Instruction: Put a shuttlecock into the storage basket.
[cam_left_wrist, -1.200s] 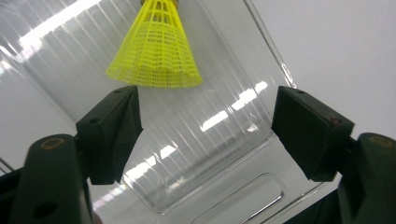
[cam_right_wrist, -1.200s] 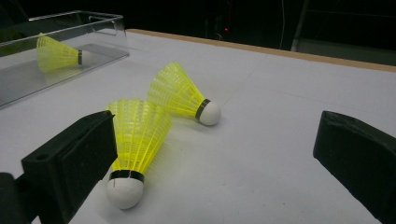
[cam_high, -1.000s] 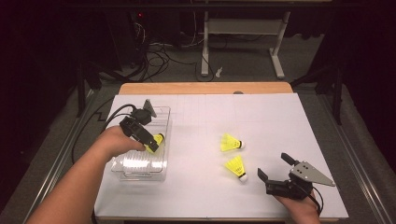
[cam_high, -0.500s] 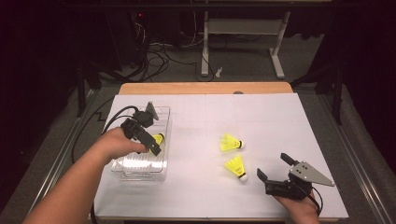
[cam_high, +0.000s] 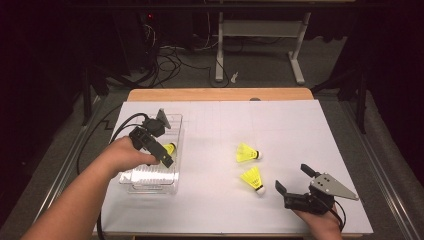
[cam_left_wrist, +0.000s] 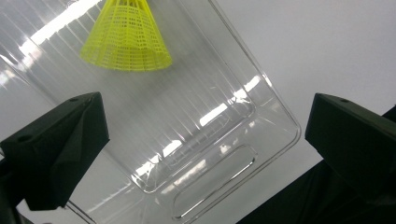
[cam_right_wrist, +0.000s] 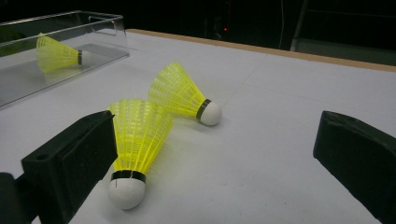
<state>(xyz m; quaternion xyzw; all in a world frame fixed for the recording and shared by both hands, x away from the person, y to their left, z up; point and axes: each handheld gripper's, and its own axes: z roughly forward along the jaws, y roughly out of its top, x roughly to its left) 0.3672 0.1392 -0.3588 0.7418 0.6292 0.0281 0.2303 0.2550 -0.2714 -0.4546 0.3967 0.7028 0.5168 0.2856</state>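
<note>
shuttlecock (cam_left_wrist: 125, 39) lies loose in the clear bin (cam_high: 172, 186), dropped clear of my pads | left gripper (cam_high: 159, 150) over bin, jaws just opened wide, nothing between them | right gripper (cam_high: 294, 181) spread wide, empty, facing nearest shuttlecock (cam_high: 253, 179) (likely next) | farther shuttlecock (cam_high: 247, 153) waits on table (cam_high: 280, 120)

The left gripper (cam_high: 167, 159) is hanging over the box (cam_high: 176, 170) with jaws just opened wide; the shuttlecock (cam_left_wrist: 126, 37) is lying released inside.
</note>
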